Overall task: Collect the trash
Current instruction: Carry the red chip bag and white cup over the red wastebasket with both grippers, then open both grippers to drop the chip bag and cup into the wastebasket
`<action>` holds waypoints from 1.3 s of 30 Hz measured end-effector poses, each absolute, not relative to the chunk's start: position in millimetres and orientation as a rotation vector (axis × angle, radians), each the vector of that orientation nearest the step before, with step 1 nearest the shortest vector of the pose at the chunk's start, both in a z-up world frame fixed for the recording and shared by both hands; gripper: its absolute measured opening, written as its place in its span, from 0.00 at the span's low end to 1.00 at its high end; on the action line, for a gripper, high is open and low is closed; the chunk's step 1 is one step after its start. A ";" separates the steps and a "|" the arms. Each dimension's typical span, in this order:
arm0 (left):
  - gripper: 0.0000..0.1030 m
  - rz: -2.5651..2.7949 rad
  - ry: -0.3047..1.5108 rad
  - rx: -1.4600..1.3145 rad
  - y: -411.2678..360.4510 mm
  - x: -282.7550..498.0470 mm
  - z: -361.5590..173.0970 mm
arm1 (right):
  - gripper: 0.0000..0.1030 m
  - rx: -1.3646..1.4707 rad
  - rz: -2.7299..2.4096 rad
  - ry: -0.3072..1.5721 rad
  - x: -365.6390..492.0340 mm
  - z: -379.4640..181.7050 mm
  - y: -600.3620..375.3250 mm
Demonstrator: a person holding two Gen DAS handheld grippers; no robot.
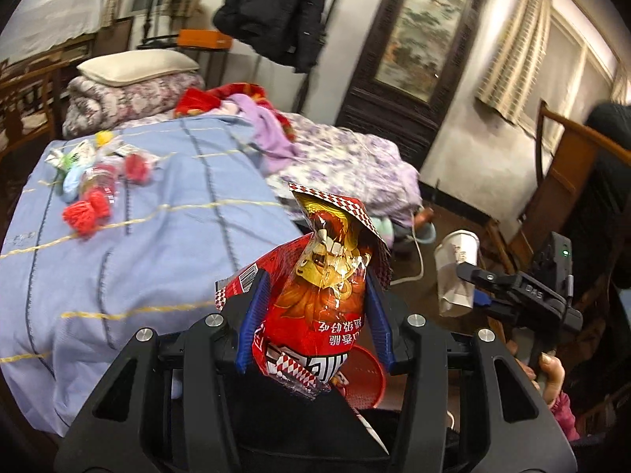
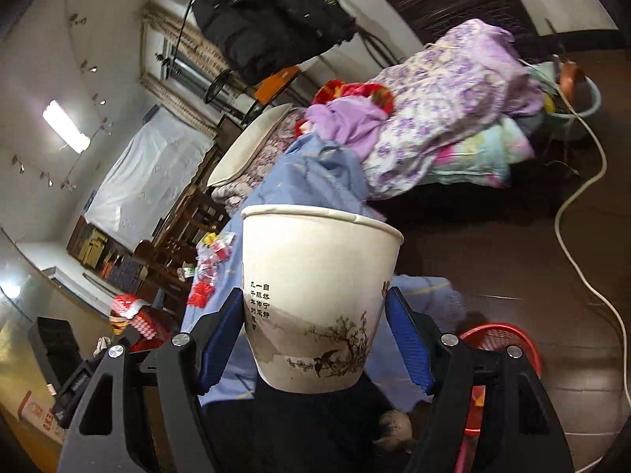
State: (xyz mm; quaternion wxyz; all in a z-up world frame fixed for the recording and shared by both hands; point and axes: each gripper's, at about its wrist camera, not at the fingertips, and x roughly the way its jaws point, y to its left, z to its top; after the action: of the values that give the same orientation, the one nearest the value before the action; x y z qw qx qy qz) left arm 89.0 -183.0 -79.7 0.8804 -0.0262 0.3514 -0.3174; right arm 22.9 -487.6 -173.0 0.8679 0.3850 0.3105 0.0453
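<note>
In the left wrist view my left gripper is shut on a red snack bag, whose crumpled top sticks up above the blue pads. My right gripper is shut on a white paper cup printed with a tree and birds, held upright by its sides. That cup and the right gripper also show at the right of the left wrist view, with a hand on the grip. A red mesh basket sits low behind the bag; its rim lies on the floor to the cup's right.
More wrappers and red crumpled bits lie on the blue bedsheet. Purple floral bedding and clothes are piled on the bed. A white cable snakes across the dark floor. A wooden chair stands at the right.
</note>
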 end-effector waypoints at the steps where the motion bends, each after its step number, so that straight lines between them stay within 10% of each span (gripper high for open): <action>1: 0.46 -0.669 0.734 -0.044 -189.2 84.0 -79.2 | 0.70 0.812 0.087 0.648 17.1 -178.4 -493.9; 19: 0.46 -0.743 0.838 0.070 -239.0 70.2 -105.4 | 0.82 0.948 -0.054 1.067 36.0 -362.6 -524.1; 39: 0.48 -0.884 1.126 0.388 -374.9 73.3 -200.1 | 0.93 0.825 0.029 0.451 -59.5 -166.9 -568.1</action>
State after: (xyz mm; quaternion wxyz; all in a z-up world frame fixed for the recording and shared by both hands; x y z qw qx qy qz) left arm 73.3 -374.9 -200.1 0.7374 0.1769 0.5129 -0.4024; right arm -59.5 -568.1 -166.9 0.8915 0.3974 0.2171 0.0138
